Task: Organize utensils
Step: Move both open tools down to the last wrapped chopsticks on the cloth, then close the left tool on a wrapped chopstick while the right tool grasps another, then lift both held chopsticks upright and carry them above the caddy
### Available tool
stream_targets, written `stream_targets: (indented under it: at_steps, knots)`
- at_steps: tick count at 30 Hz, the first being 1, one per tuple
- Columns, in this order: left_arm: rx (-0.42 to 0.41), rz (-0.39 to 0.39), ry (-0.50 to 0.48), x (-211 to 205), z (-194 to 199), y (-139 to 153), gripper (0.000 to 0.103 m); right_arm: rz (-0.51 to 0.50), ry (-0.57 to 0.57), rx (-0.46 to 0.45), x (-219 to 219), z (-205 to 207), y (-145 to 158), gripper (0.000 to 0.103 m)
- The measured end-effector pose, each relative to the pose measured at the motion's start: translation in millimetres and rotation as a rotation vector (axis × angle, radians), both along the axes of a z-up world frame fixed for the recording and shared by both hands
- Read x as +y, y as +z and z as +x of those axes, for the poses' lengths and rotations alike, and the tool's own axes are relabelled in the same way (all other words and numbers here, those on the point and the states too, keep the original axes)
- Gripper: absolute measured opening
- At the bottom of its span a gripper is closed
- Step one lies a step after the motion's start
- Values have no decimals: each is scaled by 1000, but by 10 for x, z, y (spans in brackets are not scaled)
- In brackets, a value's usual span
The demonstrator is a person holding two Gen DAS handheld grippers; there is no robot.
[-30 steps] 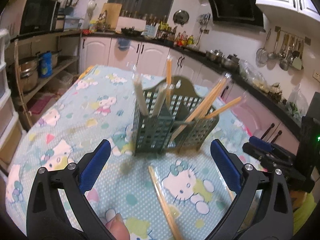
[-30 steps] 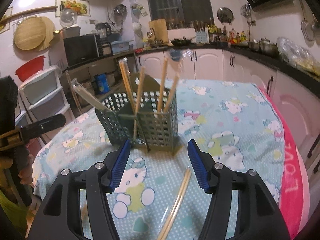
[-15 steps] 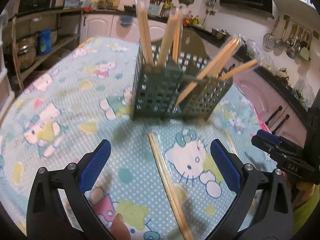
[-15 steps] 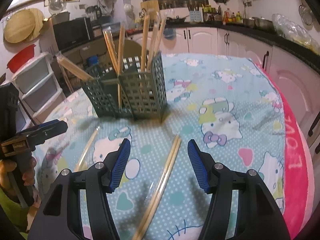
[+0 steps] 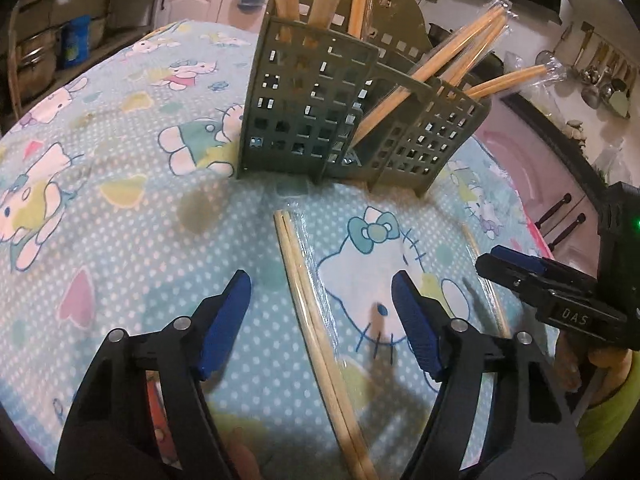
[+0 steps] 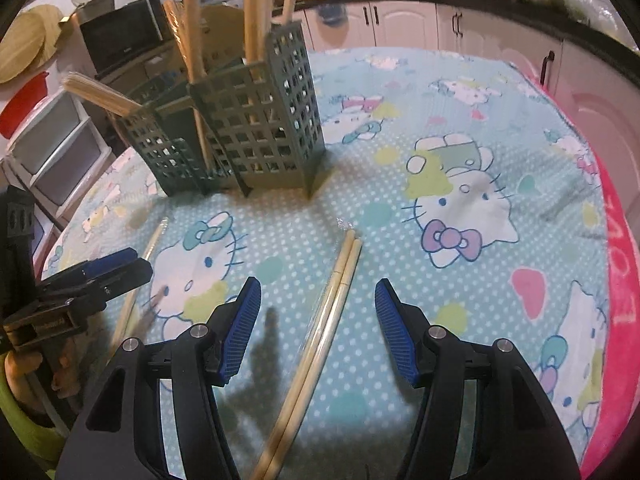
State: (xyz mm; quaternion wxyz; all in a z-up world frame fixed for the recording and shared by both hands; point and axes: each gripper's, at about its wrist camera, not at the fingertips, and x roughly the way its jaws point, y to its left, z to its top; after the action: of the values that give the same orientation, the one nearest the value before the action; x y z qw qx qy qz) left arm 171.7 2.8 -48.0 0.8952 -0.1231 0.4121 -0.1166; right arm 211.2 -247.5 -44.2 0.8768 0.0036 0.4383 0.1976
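Note:
A green lattice utensil holder stands on the cartoon-cat tablecloth with several wrapped chopstick pairs upright or leaning in its compartments; it also shows in the right wrist view. A wrapped chopstick pair lies on the cloth between the open jaws of my left gripper, just below them. Another wrapped pair lies between the open jaws of my right gripper. Both grippers are empty. Each gripper shows in the other's view: the right, the left.
The table has a pink cloth edge on the right. Another chopstick lies by the left gripper. Kitchen cabinets and counter run behind, and shelves with pots stand left.
Both grippers have dropped lower and closer to the cloth, each now straddling a wrapped chopstick pair. The holder looms nearer. Jaws stay open.

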Motion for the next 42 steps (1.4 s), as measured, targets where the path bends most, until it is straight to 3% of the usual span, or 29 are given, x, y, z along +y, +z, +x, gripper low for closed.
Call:
stream_targets:
  at_steps: [7, 13, 16, 20, 24, 28, 32, 42]
  knots:
    - [19, 49, 27, -60, 220, -17, 54, -61, -2, 15, 138, 209, -81, 53]
    - [25, 78, 71, -81, 365, -17, 42, -154, -39, 4, 261, 350, -109, 35]
    - [28, 95, 92, -80, 396, -16, 31, -185, -41, -7, 302, 407, -104, 20]
    - [42, 81, 121, -7, 458, -9, 14, -209, -32, -3, 368, 466, -82, 13]
    - [45, 69, 120, 20, 456, 0, 11, -174, -15, 28, 379, 492, -22, 8]
    - [39, 24, 101, 81, 416, 52, 3, -75, 26, 20, 361, 420, 143, 6]
    - [-19, -6, 81, 116, 284, 241, 2, -15, 65, -18, 368, 278, 342, 6]
    - [-206, -46, 35, 163, -81, 951, 2, 27, 111, -154, 428, -62, 831, 6]
